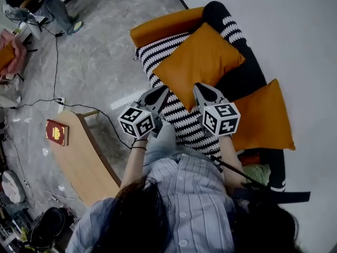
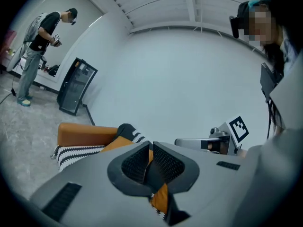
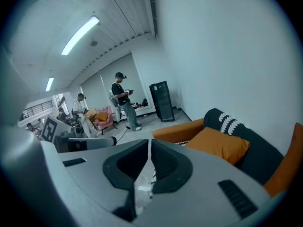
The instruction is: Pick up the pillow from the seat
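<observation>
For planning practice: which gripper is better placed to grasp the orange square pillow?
Probably left: the left gripper, jaws shut, points at the orange square pillow; the right gripper aims beside it.

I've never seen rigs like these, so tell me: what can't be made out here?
- Head view: the orange pillow's near edges lie behind the left gripper and right gripper; contact unclear.
- Head view: the red book's print is too small.
- Right gripper view: the second pillow is cut off by the edge.
- Left gripper view: the gripper's own body hides most of the striped seat.

At mid-frame, the grey plastic left gripper [image 1: 159, 93] and matching right gripper [image 1: 202, 88] point up-frame side by side, jaws together.
</observation>
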The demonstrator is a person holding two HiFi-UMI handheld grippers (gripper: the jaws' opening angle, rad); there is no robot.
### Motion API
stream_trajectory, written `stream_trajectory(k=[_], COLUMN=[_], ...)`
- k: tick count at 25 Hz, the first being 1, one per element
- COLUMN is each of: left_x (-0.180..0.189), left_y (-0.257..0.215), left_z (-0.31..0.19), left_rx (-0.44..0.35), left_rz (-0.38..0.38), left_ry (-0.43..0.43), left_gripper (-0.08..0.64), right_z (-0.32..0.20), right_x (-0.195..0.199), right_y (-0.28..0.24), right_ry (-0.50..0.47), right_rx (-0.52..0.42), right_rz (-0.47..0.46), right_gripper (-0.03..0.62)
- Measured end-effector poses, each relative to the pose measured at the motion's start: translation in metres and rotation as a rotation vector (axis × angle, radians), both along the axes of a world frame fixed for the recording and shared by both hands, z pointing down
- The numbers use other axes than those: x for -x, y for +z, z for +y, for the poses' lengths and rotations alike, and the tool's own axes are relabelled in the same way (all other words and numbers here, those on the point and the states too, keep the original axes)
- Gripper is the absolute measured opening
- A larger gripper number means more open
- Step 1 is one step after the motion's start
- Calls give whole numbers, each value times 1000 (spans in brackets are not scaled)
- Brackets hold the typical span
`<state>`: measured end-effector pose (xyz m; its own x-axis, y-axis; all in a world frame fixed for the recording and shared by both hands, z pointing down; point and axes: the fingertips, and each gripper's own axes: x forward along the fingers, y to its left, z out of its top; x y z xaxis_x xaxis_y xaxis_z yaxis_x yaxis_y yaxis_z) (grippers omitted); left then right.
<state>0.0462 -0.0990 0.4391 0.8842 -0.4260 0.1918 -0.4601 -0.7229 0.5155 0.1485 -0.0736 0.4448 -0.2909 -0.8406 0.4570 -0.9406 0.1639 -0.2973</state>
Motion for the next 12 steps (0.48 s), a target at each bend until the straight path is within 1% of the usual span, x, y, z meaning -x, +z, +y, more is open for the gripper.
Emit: stream_trajectory(k=[3, 5, 12], left_x=[-1, -4, -24], left_y=[22, 39, 90], left_z=[-24, -38, -82], left_rx=[52, 79, 141], left_rz=[4, -7, -53], left_ry=[-32, -44, -49], left_gripper=[15, 15, 15], right_z=[-23, -41, -109], right_x=[-26, -45, -115], right_y=[19, 33, 79], right_ry=[5, 1, -28], right_rx=[38, 61, 101], right_rz=[9, 26, 108], right_gripper=[34, 34, 34])
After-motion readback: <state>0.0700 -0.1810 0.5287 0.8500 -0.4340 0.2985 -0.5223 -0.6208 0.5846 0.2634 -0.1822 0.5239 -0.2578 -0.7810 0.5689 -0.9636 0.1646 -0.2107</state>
